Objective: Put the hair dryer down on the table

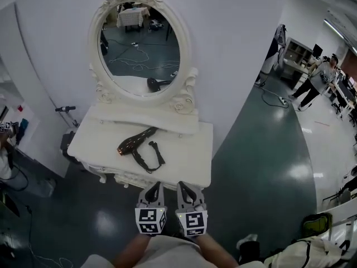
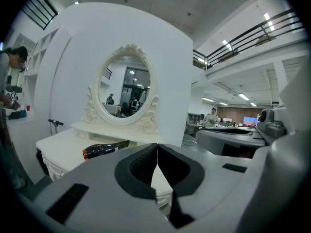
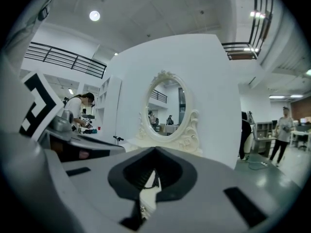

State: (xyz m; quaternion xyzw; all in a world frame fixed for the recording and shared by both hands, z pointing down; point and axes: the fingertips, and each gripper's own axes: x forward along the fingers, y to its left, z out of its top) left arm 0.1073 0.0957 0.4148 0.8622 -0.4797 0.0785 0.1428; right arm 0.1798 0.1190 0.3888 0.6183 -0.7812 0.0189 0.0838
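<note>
A dark, copper-tinted hair dryer [image 1: 135,140] lies on its side on the white dressing table [image 1: 189,161], its black cord [image 1: 149,155] coiled beside it toward the front edge. In the left gripper view the hair dryer [image 2: 104,149] shows low on the table [image 2: 60,149] beyond the jaws. Both grippers hang side by side in front of the table's front edge, apart from the dryer. My left gripper [image 1: 154,187] is shut and holds nothing, its tips [image 2: 157,145] meeting. My right gripper [image 1: 186,186] is shut too, with nothing between its fingers [image 3: 154,150].
An oval mirror [image 1: 140,43] in an ornate white frame stands at the table's back against a white wall. A scooter handle [image 1: 66,109] sits left of the table. Dark green floor spreads to the right, where people [image 1: 318,80] stand by desks. A bag [image 1: 316,223] lies lower right.
</note>
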